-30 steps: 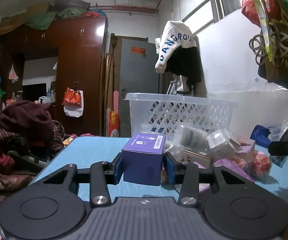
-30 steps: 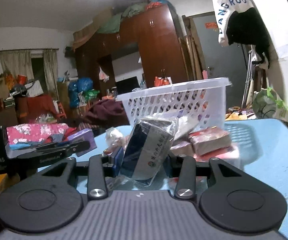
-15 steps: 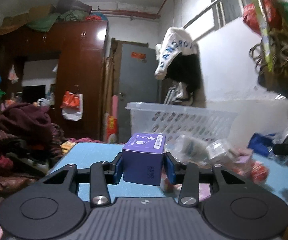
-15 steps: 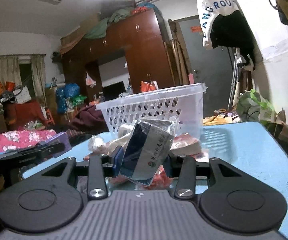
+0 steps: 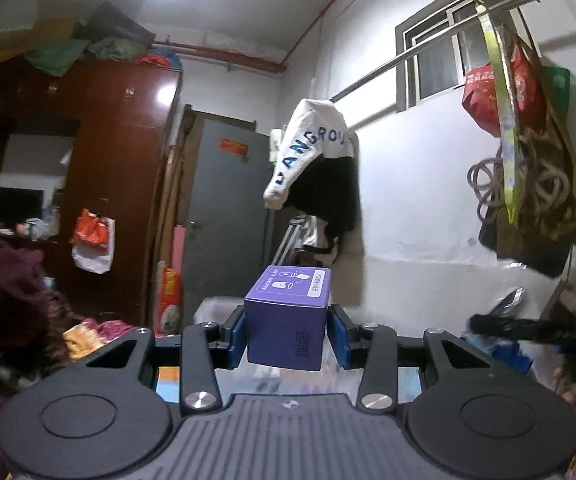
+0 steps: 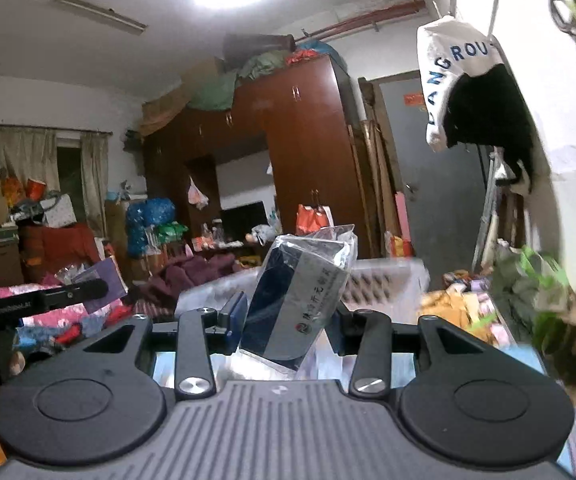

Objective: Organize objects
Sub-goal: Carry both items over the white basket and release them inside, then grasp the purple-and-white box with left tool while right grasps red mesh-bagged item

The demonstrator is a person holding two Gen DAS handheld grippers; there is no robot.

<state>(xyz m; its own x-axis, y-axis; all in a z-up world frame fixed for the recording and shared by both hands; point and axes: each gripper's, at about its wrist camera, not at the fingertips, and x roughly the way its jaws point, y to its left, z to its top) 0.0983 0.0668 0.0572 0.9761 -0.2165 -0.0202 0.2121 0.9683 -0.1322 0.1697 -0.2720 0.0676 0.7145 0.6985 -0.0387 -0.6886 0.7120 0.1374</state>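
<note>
Purple box [image 5: 288, 326] sits upright, clamped between my left gripper [image 5: 287, 334] pads, clear air around it. My right gripper [image 6: 285, 318] pinches a silvery packet [image 6: 298, 300], long axis tilted up-right. White basket [image 6: 384, 280] rim lies just beyond; blue table [image 6: 404, 368] below, cluttered room behind.

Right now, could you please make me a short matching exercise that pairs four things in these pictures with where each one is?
Things:
1. purple box
2. plastic-wrapped packet
3. white basket
4. white top with blue letters

Places:
A. hanging on the wall rail
B. gripped in the left claw
C. just behind the held packet
D. gripped in the right claw

Pairs: 1-B, 2-D, 3-C, 4-A
</note>
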